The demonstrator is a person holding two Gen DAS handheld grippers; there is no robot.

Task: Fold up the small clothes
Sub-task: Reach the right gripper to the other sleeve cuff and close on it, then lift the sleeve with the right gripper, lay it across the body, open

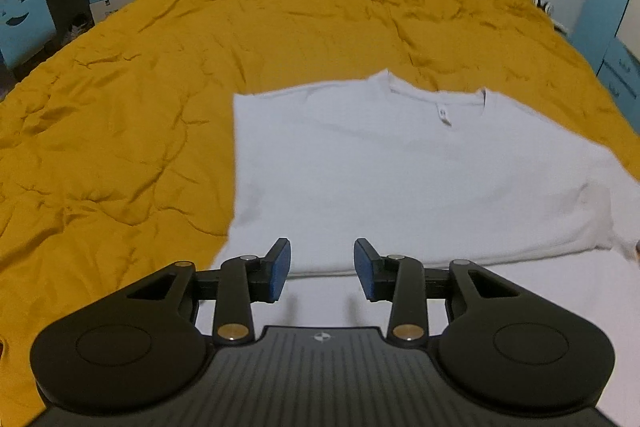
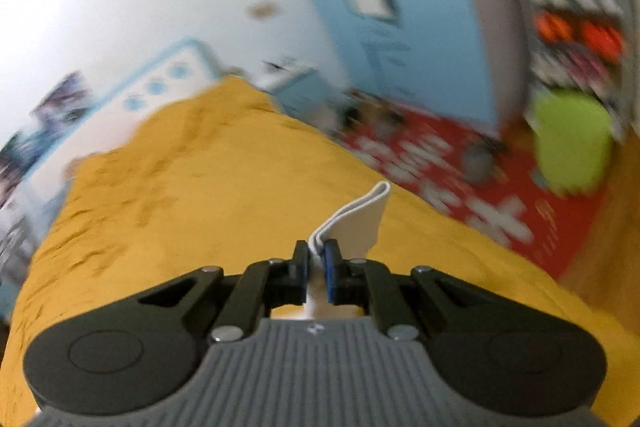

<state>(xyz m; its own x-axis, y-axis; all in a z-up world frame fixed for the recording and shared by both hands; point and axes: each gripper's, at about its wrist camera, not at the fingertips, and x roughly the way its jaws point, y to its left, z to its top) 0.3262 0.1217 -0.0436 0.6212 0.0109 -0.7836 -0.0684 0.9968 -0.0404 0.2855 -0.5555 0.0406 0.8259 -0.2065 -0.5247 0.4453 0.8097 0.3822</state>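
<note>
Right gripper [image 2: 316, 259] pinches a doubled bit of the white shirt [image 1: 400, 167]; left gripper [image 1: 322, 269] hovers spread above its near edge. On the yellow blanket [image 1: 140, 87] the shirt looks partly folded, its far sleeve still out.

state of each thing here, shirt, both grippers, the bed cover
white t-shirt: lying on the bed, left side folded in, collar away from the left wrist camera
left gripper: jaws open, holding nothing, over the shirt's near part
right gripper: jaws shut on a fold of white fabric
yellow bed cover: spread out, wrinkled
</note>
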